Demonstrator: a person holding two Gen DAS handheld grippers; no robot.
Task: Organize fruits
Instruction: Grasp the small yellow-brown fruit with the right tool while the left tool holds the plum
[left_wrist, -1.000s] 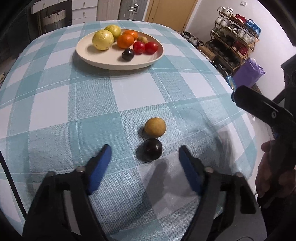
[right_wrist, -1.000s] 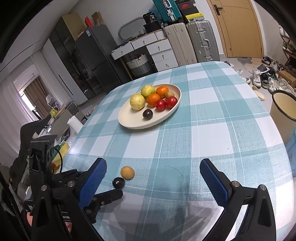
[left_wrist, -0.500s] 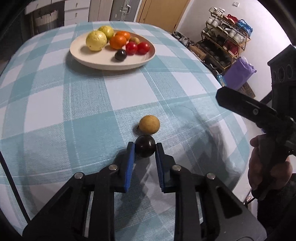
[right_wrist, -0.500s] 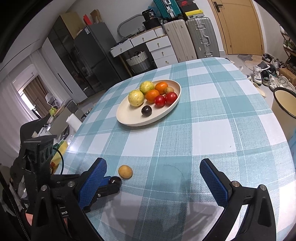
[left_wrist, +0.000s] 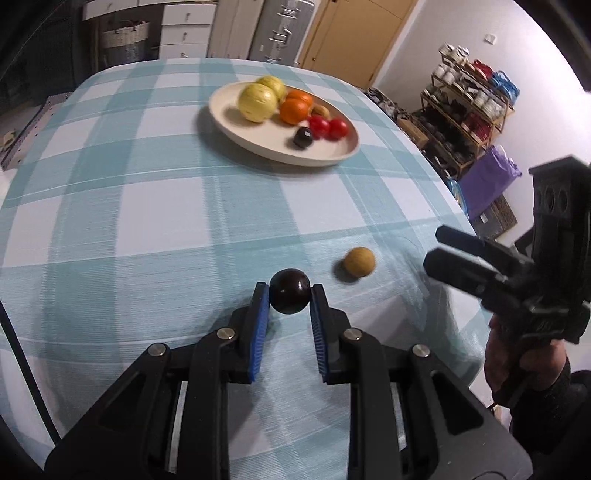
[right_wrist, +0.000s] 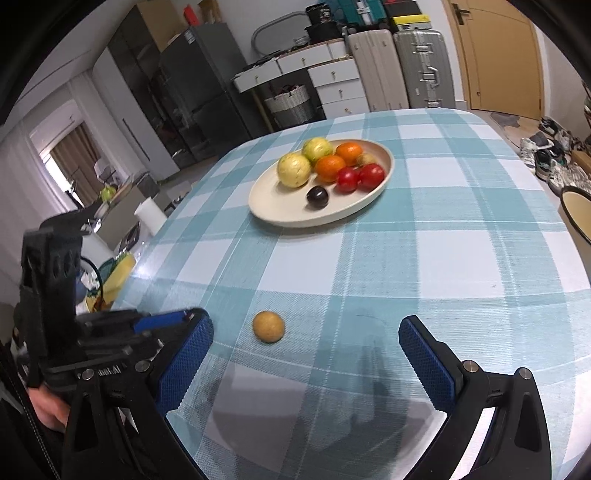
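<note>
glossy round dark fruit (left_wrist: 289, 291), ribbed blue tongs (left_wrist: 288, 301)

We looked from two fisheye cameras, each riding on a hand-held gripper and angled steeply down across the checked table (left_wrist: 147, 206). The left wrist view sat close over the near edge, its own fingers filling the lower frame, the plate (left_wrist: 258, 146) far off at upper centre. The right wrist view faced the same way from further right. Both views shared the plate (right_wrist: 266, 206), the tan fruit (left_wrist: 359, 261) (right_wrist: 268, 326) and the tablecloth between.
</note>
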